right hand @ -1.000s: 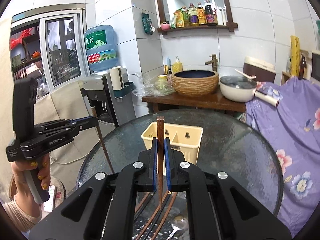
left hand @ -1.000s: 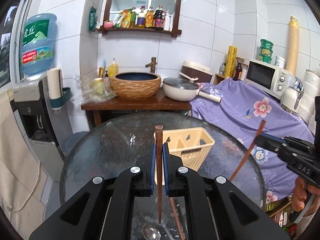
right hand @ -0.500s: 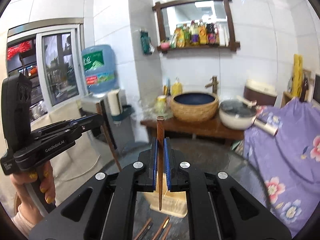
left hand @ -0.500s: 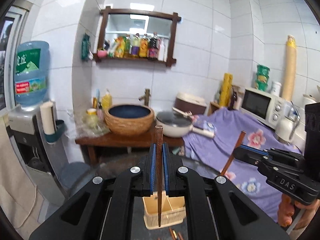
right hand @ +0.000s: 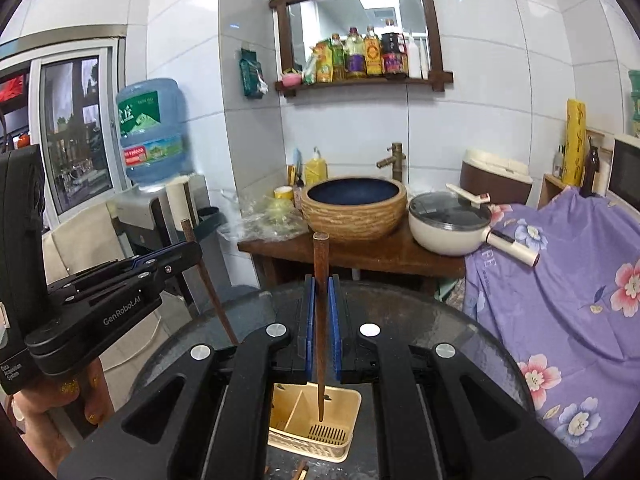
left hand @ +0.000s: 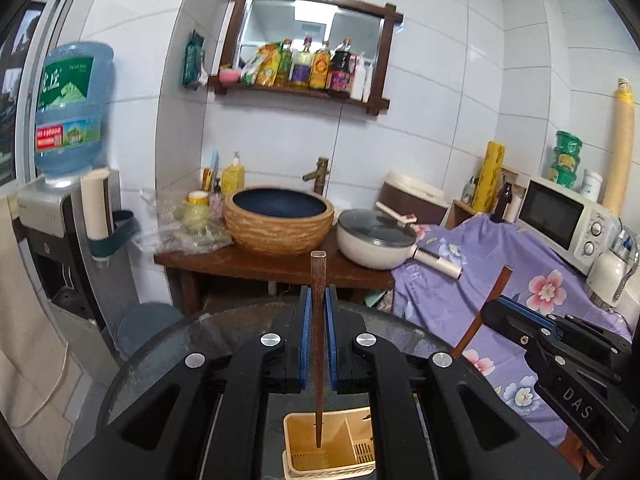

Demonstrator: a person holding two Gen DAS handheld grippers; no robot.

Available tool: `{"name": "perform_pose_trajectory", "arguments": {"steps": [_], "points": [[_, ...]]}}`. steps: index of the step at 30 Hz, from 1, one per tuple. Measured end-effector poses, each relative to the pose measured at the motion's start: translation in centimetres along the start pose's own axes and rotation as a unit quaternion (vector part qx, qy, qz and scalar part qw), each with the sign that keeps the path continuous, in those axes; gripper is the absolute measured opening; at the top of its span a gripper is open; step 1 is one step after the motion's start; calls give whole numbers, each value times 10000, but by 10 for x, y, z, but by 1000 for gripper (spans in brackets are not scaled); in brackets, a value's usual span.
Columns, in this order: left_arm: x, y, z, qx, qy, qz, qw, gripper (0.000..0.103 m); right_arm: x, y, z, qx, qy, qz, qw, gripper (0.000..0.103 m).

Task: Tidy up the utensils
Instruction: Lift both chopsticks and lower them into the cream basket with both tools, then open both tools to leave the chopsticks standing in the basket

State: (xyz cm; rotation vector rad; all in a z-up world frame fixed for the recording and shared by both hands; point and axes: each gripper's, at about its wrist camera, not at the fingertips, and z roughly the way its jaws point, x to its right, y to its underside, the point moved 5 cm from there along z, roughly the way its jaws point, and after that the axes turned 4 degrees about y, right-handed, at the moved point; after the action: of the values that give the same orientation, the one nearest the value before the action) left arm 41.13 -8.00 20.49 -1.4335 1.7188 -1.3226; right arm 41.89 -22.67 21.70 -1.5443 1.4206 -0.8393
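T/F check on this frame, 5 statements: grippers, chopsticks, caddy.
1. Left gripper is shut on a chopstick. True.
2. Right gripper is empty. False: it is shut on a chopstick too.
3. The caddy is blue. False: it is yellow.
4. The caddy sits on the glass table. True.
5. Both chopsticks are already in the caddy. False: both are clamped in the grippers above it.
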Motion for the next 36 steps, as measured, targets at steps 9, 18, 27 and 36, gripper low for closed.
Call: {"name": "perform_pose_trajectory", "arguments": {"steps": [9, 18, 27, 36], "points": [[-15, 39, 30, -342, -75, -87, 9993, 7, 10, 44, 36, -352, 75, 88, 9993, 7], [-17, 59, 44, -566, -140, -20, 9983, 7, 9, 59, 48, -465, 151, 20, 9988, 7], [-20, 75, 57, -745, -145, -13, 9971, 7, 10, 58, 50, -403, 193, 28, 9990, 8], [-17, 77, 51, -663, -46, 48, 9978, 29, 16, 62, 54, -383, 262, 61, 9989, 13]]}}
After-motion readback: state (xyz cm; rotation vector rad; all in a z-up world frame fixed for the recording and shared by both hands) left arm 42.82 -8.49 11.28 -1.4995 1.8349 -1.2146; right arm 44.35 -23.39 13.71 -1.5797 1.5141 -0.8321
